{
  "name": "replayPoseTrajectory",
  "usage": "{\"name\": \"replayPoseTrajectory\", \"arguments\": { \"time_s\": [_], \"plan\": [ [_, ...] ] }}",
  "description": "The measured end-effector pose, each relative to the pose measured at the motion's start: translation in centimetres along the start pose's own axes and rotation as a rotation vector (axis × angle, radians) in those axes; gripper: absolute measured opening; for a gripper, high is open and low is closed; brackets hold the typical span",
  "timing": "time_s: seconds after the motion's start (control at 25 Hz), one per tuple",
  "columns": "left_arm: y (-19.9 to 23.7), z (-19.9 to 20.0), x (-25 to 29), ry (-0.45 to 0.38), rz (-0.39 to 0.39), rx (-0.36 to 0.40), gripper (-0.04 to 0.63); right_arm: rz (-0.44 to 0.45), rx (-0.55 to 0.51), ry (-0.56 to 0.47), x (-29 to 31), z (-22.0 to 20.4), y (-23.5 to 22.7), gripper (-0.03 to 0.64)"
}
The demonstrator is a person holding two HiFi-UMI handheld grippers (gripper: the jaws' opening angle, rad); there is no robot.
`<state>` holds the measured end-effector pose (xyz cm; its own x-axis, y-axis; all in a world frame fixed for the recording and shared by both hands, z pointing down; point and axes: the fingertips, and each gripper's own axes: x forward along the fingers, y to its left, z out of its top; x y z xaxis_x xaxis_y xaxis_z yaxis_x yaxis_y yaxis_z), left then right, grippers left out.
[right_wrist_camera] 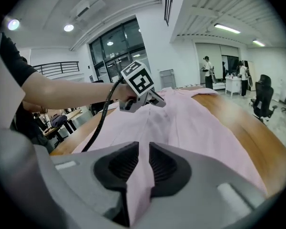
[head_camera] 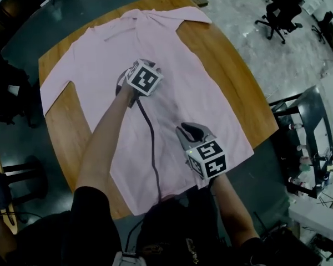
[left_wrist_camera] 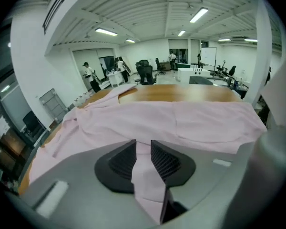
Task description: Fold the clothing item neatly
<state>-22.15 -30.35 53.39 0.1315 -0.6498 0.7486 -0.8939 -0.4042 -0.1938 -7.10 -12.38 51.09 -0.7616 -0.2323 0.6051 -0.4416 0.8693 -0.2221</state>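
While both grippers work over the cloth, we look down in the head view on a pink shirt spread across a wooden bench. Its collar lies at the bench's far edge and its hem reaches the near edge. The left gripper is above the bench's middle, and the right gripper is closer to the near edge. A black cable trails over the cloth between them.

From the left gripper view, the jaws grasp a ridge of pink fabric that fills the gap between the ribbed pads. The rest of the shirt stretches flat toward the bench's far side.

From the right gripper view, the jaws are clenched narrowly on a thin fold of the same shirt. The left gripper shows ahead, toward the bench's far edge.

We judge that one long lengthwise fold is being carried. To do it well, we would:

- Keep both pinches on the same line of cloth.
- Hold the fabric lightly taut between the pinches.
- Lower both ends together so the crease runs straight from near edge to far edge.
- Let go only once the fold lies flat.
- Keep the cable from dragging the layer askew.
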Motion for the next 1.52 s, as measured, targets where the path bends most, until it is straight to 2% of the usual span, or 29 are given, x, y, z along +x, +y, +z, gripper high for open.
{"name": "replayPoseTrajectory", "arguments": {
  "time_s": [0.16, 0.24, 0.28, 0.36, 0.4, 0.48, 0.6, 0.72, 0.8, 0.84, 0.92, 1.0, 1.2, 1.36, 1.44, 1.52],
  "plan": [
    [-0.3, -1.5, 3.4, 0.047, -0.066, 0.045, 0.117, -0.037, 0.044, 0.019, 0.9, -1.7, 0.1, 0.061],
    [0.0, -2.1, 4.7, 0.064, -0.06, 0.037, 0.116, -0.05, 0.067, 0.027, 1.0, -2.7, 0.0, 0.061],
    [0.3, -2.2, 5.1, 0.062, -0.048, 0.026, 0.108, -0.052, 0.076, 0.03, 1.0, -3.1, 0.0, 0.061],
    [-0.1, -2.7, 5.6, 0.064, -0.066, -0.037, 0.009, -0.056, 0.085, 0.038, 0.6, -3.9, 0.0, 0.061],
    [-0.5, -3.0, 5.7, 0.07, -0.083, -0.068, 0.008, -0.06, 0.088, 0.045, 0.3, -4.3, 0.0, 0.061],
    [-0.7, -3.3, 5.4, 0.079, -0.099, -0.081, 0.008, -0.079, 0.101, 0.065, -0.3, -5.3, -0.3, 0.061],
    [-0.2, -3.5, 4.8, 0.075, -0.095, -0.042, 0.008, -0.118, 0.135, 0.09, -0.8, -6.7, -0.4, 0.061],
    [0.5, -2.9, 4.8, 0.016, -0.07, -0.007, 0.016, -0.151, 0.153, 0.099, -0.9, -7.5, -0.4, 0.061],
    [0.4, -2.5, 5.4, -0.007, -0.081, 0.023, 0.094, -0.187, 0.168, 0.1, -0.9, -8.0, -0.7, 0.061],
    [0.2, -2.6, 5.8, -0.008, -0.092, 0.03, 0.101, -0.207, 0.174, 0.102, -0.9, -8.1, -0.9, 0.061],
    [0.0, -2.8, 6.2, 0.004, -0.109, 0.031, 0.092, -0.244, 0.185, 0.105, -1.1, -8.3, -1.1, 0.061],
    [-0.2, -2.9, 6.3, 0.021, -0.122, 0.047, 0.011, -0.278, 0.197, 0.099, -1.4, -8.2, -1.5, 0.061],
    [0.2, -2.3, 4.9, 0.018, -0.11, 0.139, 0.008, -0.418, 0.249, 0.076, -3.2, -8.8, -4.5, 0.061],
    [0.4, -2.7, 3.9, 0.015, -0.162, 0.119, 0.008, -0.537, 0.291, 0.058, -5.3, -9.3, -6.8, 0.061],
    [0.9, -2.5, 3.0, 0.013, -0.161, 0.147, 0.007, -0.524, 0.272, 0.051, -5.9, -8.9, -6.0, 0.061],
    [1.3, -2.5, 2.2, 0.019, -0.152, 0.201, 0.008, -0.471, 0.229, 0.067, -5.7, -8.8, -4.2, 0.061]
  ]
}}
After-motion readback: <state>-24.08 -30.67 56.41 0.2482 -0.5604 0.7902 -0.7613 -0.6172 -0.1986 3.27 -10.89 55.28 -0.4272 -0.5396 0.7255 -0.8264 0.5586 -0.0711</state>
